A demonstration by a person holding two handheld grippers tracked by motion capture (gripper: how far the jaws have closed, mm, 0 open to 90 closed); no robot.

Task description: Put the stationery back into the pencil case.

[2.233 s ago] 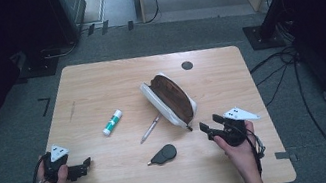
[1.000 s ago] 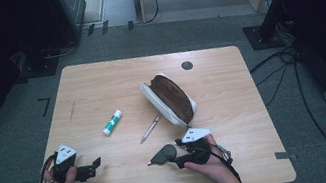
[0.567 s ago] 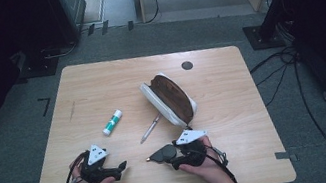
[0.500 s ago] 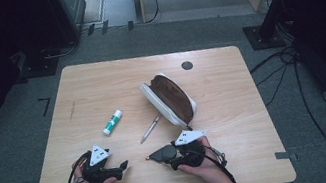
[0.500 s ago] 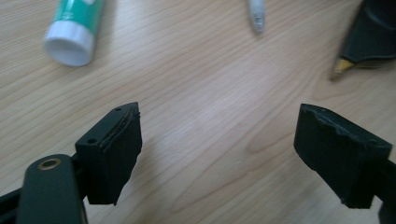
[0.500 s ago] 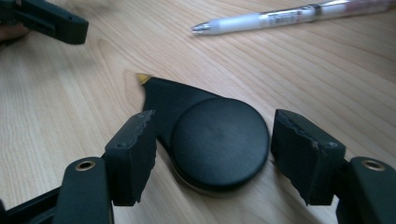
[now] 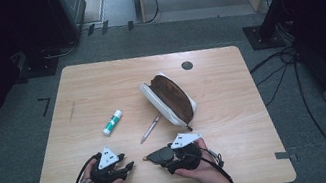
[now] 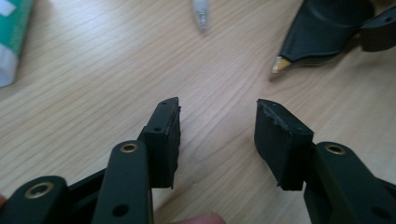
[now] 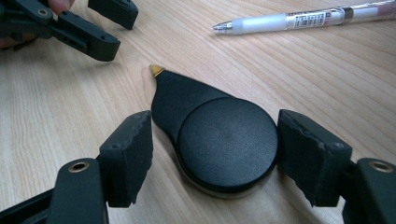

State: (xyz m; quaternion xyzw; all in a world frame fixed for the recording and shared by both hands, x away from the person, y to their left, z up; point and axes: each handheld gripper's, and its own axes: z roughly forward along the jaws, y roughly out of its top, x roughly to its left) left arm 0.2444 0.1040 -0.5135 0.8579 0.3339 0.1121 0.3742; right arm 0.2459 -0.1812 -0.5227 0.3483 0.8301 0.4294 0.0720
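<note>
- Right gripper (image 7: 158, 156) is down low at the near edge of the table (image 7: 238, 124), its jaws spread either side of a black teardrop-shaped tool (image 9: 210, 135) with a round body and a small gold tip.
- In the right gripper view one jaw looks to be touching the round body on one side while the other sits just off it; the tool lies flat on the wood, not lifted, and whether it is truly clamped cannot be told.
- From the high view, the tool (image 7: 156, 154) sits near the front middle of the table, gold tip pointing toward the left gripper (image 7: 126, 168).
- Left gripper, seen in its own view (image 8: 217, 135), has its jaws wide apart with nothing but bare wood between them; the tool (image 8: 322, 32) lies ahead of it, a little apart.
- A clear pen (image 7: 150, 128) lies just beyond the tool, angled toward the open brown-and-white pencil case (image 7: 170, 99) in the middle of the table.
- A green-and-white glue stick (image 7: 112, 122) rests to the left of the pen, well apart from both grippers.
</note>
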